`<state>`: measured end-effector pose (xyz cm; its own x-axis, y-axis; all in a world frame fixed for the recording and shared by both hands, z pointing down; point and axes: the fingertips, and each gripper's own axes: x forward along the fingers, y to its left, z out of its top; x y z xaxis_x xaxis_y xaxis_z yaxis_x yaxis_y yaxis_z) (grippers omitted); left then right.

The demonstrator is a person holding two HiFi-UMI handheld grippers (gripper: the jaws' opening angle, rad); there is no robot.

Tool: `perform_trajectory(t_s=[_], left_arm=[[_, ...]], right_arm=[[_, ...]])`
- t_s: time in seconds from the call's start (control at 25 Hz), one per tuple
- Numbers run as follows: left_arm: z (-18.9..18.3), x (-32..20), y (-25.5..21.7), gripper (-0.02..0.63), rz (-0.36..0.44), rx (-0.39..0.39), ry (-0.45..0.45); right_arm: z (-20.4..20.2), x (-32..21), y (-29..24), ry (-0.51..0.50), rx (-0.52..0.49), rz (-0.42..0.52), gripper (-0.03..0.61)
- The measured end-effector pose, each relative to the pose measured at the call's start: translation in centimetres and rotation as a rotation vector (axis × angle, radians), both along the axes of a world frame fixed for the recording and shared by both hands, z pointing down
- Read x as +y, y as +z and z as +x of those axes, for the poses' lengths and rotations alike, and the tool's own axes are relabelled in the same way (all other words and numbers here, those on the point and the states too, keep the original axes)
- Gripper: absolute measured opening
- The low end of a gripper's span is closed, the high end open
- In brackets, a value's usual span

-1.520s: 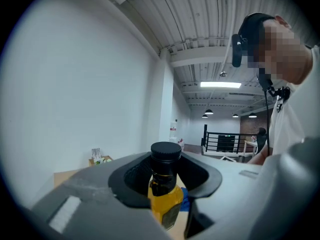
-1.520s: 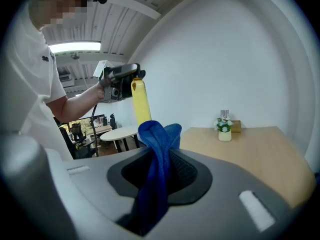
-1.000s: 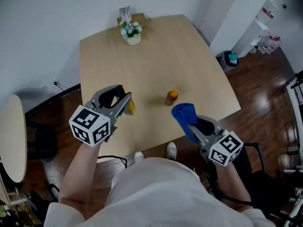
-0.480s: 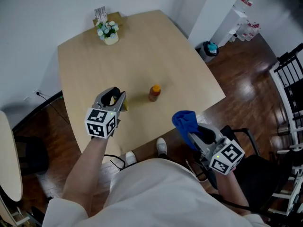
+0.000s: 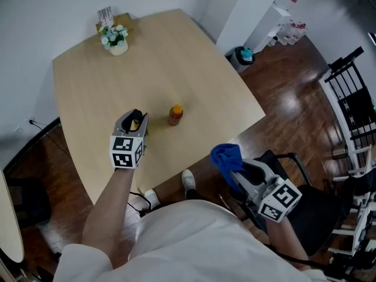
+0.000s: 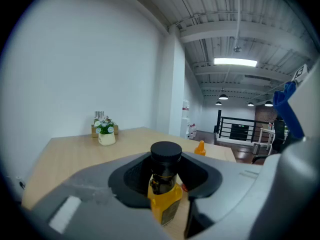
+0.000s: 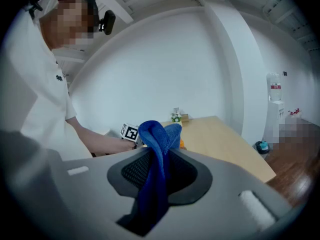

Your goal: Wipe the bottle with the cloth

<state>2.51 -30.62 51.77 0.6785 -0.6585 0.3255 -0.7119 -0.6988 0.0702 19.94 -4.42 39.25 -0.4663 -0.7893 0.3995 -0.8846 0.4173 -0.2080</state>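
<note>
- Left hand-held gripper (image 5: 138, 122): jaws closed on a yellow bottle (image 6: 165, 189) just below its black cap, bottle upright. Marker cube (image 5: 125, 151) at the rear, facing up.
- Left forearm (image 5: 108, 204): bare, stretched forward over the worktop (image 5: 88, 87).
- Right hand-held gripper (image 5: 233, 170): jaws clamped on a blue cloth (image 7: 155, 174), which bunches above the tips and hangs below them. Held low and off the worktop's near edge, tips pointing up-left.
- Right forearm (image 5: 289, 239): bare, drawn in beside the torso.
</note>
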Motion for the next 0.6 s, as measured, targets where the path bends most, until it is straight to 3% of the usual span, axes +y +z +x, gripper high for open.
perform_trajectory(t_s=[0.6], left_arm=[[1.1, 1.8, 0.3, 0.164, 0.091, 0.011, 0.011]], right_arm=[[0.4, -0.8, 0.7, -0.027, -0.005, -0.036, 0.095]])
